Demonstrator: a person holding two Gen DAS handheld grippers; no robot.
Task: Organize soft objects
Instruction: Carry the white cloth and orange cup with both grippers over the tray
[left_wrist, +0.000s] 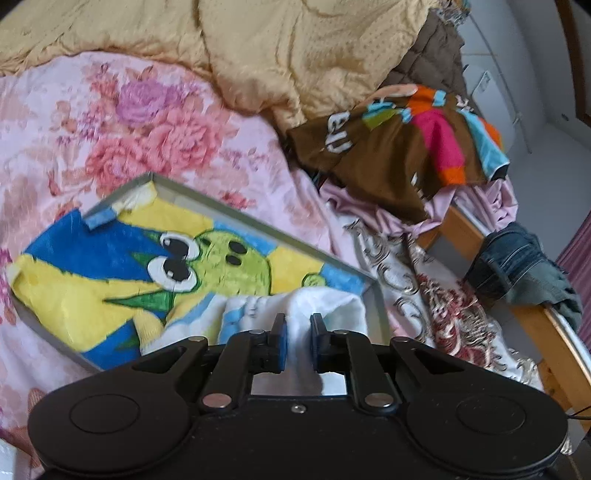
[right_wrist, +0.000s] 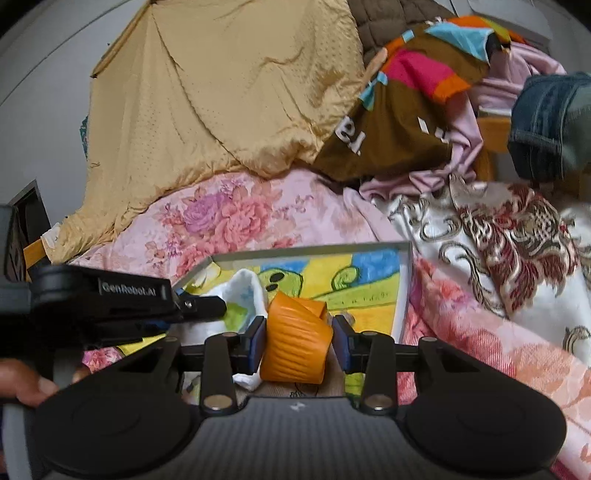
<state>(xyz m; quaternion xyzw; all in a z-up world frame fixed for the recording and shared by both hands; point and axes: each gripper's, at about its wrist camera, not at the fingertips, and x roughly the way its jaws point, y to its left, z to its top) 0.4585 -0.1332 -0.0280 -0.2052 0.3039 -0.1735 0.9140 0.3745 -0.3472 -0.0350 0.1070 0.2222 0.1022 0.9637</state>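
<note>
A grey tray (left_wrist: 255, 218) lies on the floral bedspread and holds a cartoon frog towel (left_wrist: 110, 266). My left gripper (left_wrist: 298, 321) is shut on a white cloth (left_wrist: 325, 302) at the tray's near right corner. In the right wrist view, my right gripper (right_wrist: 298, 341) is shut on an orange ribbed soft piece (right_wrist: 295, 343) just above the tray (right_wrist: 404, 288). The left gripper's body (right_wrist: 110, 295) reaches in from the left, beside the white cloth (right_wrist: 249, 286).
A tan quilt (left_wrist: 277, 55) is heaped at the back. A brown multicoloured garment (left_wrist: 399, 147), pink cloth (left_wrist: 476, 199) and jeans (left_wrist: 517, 258) lie at the right by the wooden bed frame (left_wrist: 554, 332). A patterned white and maroon cloth (right_wrist: 498, 229) lies right of the tray.
</note>
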